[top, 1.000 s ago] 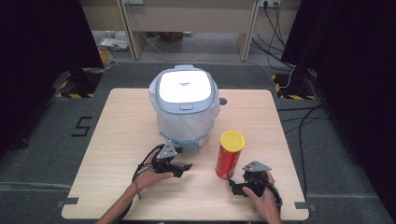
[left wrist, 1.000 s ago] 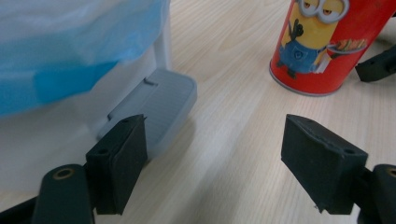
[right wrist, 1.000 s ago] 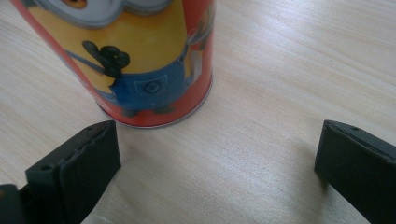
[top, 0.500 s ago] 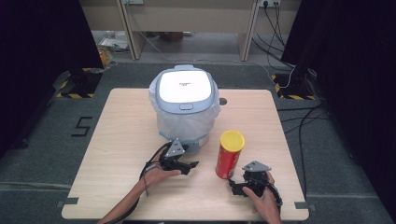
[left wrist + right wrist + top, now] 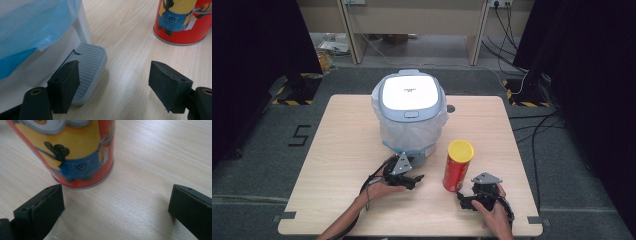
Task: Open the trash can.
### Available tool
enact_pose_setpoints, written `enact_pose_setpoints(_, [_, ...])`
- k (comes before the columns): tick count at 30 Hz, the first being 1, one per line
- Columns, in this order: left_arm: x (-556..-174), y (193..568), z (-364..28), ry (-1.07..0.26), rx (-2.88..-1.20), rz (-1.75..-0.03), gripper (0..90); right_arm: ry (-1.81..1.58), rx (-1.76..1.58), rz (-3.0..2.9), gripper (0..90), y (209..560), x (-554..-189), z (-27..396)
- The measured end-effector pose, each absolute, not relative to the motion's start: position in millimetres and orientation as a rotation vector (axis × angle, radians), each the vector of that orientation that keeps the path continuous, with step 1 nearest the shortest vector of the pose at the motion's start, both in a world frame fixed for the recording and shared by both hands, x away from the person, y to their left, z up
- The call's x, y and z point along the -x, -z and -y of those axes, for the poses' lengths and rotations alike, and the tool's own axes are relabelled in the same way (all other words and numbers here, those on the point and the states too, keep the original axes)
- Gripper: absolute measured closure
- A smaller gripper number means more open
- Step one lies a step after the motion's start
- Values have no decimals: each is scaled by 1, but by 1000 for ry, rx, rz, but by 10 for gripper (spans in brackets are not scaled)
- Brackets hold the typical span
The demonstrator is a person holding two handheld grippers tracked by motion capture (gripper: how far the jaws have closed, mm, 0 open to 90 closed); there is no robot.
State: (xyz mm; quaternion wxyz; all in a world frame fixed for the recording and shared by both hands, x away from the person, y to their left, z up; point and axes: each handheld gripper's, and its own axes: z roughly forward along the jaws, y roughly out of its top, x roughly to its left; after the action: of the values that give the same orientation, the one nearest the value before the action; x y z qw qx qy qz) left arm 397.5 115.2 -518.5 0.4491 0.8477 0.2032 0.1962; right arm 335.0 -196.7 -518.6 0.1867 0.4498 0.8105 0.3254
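A white pedal bin [image 5: 410, 110] lined with a blue bag stands mid-table. Its grey ribbed pedal [image 5: 89, 65] sticks out at the base. My left gripper [image 5: 415, 180] is open in front of the bin. In the left gripper view the left gripper [image 5: 115, 80] has one jaw over the pedal's edge and the other over bare wood. A red can [image 5: 457, 169] with a yellow lid stands upright to the bin's right, and the red can [image 5: 183, 22] shows a cartoon figure. My right gripper [image 5: 464, 201] is open just short of the can [image 5: 75, 152], with the right gripper [image 5: 117, 205] holding nothing.
The light wooden table [image 5: 347, 150] has bare wood to the left of the bin and behind it. A person's forearms come in from the front edge. Dark floor with cables surrounds the table, and a desk stands at the back.
My left gripper has slid right and slightly forward, closer to the bin's base and its pedal. The right gripper and the can have stayed put.
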Motion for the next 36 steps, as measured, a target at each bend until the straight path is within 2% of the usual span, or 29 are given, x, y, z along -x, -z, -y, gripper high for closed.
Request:
enact_pose_setpoints(4, [-398, 518, -114, -492, -2118, -492, 243, -916, -1266, -2282, 3, 519, -335, 197])
enact_pose_setpoints(8, [-402, 516, -118, -432, -2105, -512, 254, -915, -1268, -2282, 3, 519, -335, 197])
enact_pose_setpoints(28, [-403, 516, -113, -464, -2191, -468, 255, -917, -1264, -2283, 3, 519, -335, 197])
enact_pose_setpoints(36, [-408, 519, -112, -424, -2216, -475, 256, -917, -1264, -2282, 3, 519, -335, 197])
